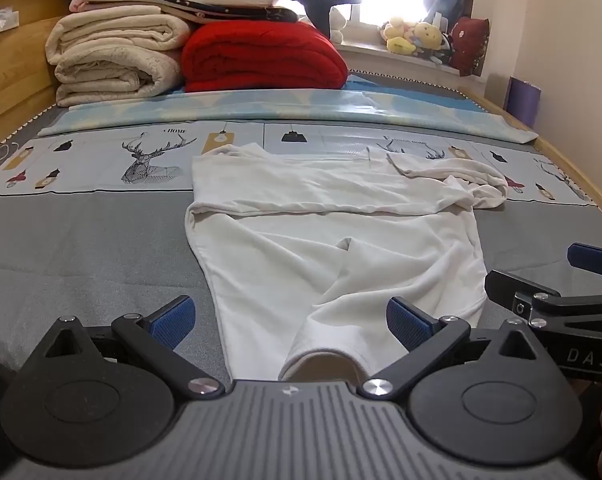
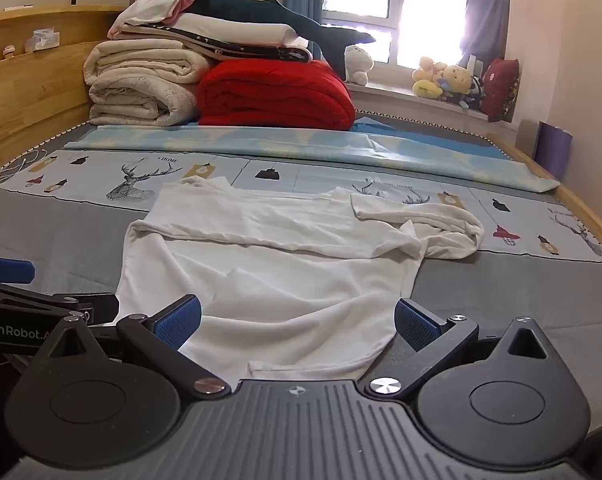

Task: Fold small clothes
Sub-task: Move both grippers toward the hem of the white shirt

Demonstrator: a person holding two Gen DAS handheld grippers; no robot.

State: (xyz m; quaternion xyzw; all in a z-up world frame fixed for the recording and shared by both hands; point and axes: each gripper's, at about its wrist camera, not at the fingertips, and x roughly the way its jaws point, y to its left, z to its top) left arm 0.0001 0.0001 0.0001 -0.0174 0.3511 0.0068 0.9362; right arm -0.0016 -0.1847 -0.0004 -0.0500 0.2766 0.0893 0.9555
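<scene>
A white long-sleeved garment (image 1: 333, 240) lies spread on the grey bed cover, its far part folded across with a sleeve bunched at the right (image 1: 481, 188). It also shows in the right wrist view (image 2: 269, 272). My left gripper (image 1: 291, 320) is open, its blue pads either side of the garment's near cuff end (image 1: 321, 360), just above it. My right gripper (image 2: 297, 320) is open over the near right hem (image 2: 301, 364). The right gripper shows at the right edge of the left wrist view (image 1: 561, 280), the left gripper at the left edge of the right wrist view (image 2: 21, 292).
Folded cream blankets (image 1: 113, 56) and a red quilt (image 1: 261, 56) are stacked at the bed's far end. A light blue sheet (image 1: 285, 116) lies across the bed. A wooden headboard (image 1: 9, 60) is at left. Plush toys (image 1: 417, 36) sit on the window sill.
</scene>
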